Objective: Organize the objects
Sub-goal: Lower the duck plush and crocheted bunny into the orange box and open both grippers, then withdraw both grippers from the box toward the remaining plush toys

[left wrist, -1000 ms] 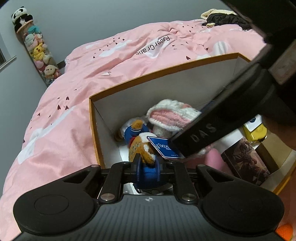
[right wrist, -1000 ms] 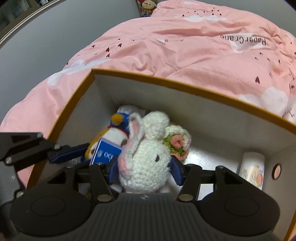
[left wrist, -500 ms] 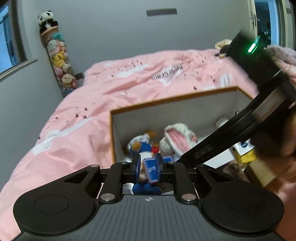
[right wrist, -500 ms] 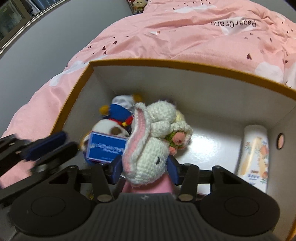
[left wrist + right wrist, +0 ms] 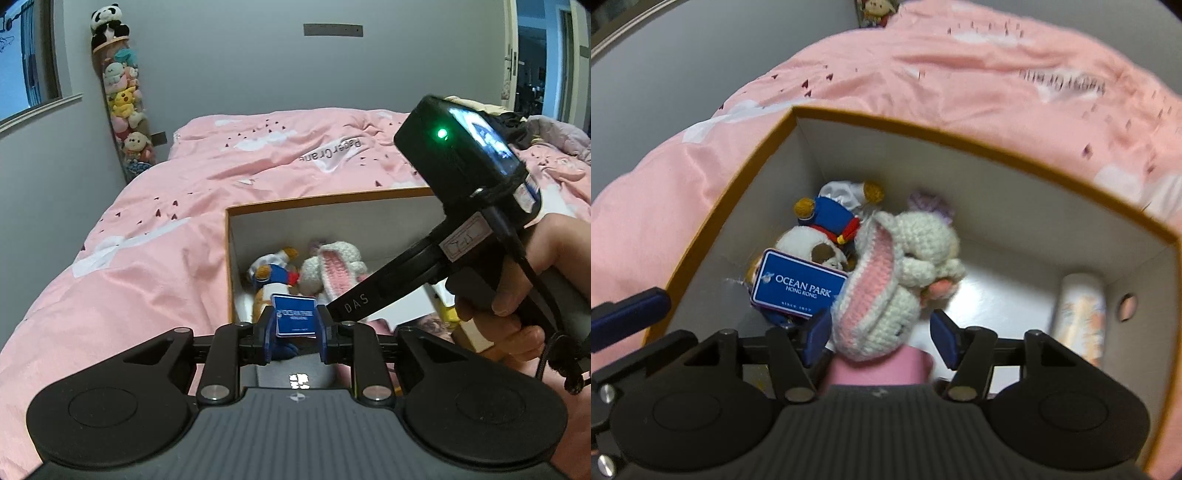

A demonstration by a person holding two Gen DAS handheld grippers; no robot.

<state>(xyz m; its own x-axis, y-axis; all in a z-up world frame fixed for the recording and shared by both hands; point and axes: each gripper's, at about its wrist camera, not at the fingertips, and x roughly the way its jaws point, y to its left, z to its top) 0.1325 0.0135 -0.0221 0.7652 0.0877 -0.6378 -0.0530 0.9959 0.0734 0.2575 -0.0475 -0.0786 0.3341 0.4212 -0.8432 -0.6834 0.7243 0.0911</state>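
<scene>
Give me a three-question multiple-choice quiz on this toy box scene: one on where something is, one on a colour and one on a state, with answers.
1. Where is the bottle?
A. on the bedspread
B. inside the box, apart from the toys
C. on the windowsill

2. What colour is the Ocean Park tag?
A. red
B. blue
C. green

3. The top of the box is:
A. open
B. covered by a lid
C. taped shut

Answers:
1 B: in the right wrist view the bottle sits by the box's right wall, with bare floor between it and the toys.
2 B: the tag is blue with white lettering.
3 A: the toys are visible from above inside the orange rim, and no lid is on it.
</scene>
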